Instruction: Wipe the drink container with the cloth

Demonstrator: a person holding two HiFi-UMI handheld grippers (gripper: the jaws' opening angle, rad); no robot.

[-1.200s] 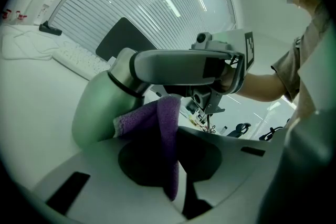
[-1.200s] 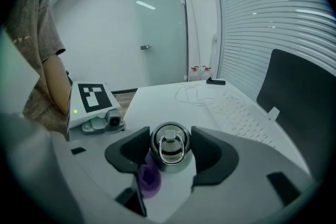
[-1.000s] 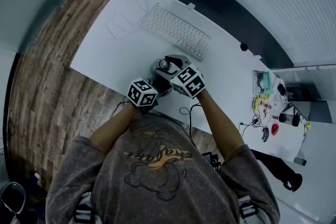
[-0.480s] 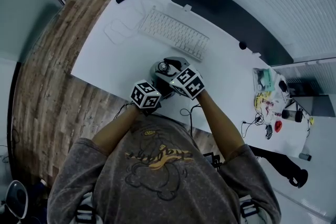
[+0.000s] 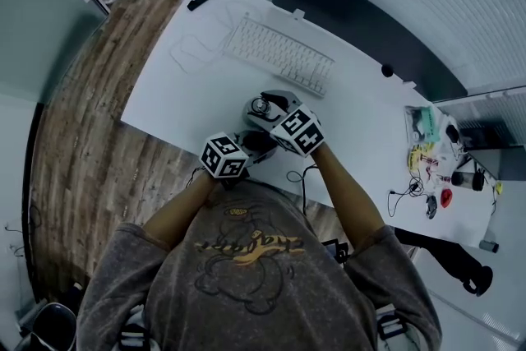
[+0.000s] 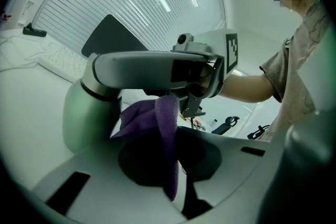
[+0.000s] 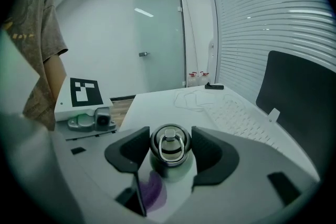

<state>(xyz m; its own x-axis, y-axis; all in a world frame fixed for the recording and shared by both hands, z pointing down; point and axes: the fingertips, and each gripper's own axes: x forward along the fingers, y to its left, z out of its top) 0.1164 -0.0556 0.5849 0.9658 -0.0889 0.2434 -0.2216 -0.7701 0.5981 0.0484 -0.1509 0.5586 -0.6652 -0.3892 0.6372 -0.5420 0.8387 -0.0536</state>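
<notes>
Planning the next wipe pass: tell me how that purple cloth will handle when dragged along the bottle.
Likely floppy: the purple cloth bunches in soft folds in the left gripper. Probably light, so it should drape against the drink container rather than push it; the right gripper grips that.

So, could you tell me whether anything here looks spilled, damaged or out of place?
Nothing stands out: the bottle, lid on, is gripped in the right gripper, the left gripper pinches the cloth, and no spill shows on the desk.
</notes>
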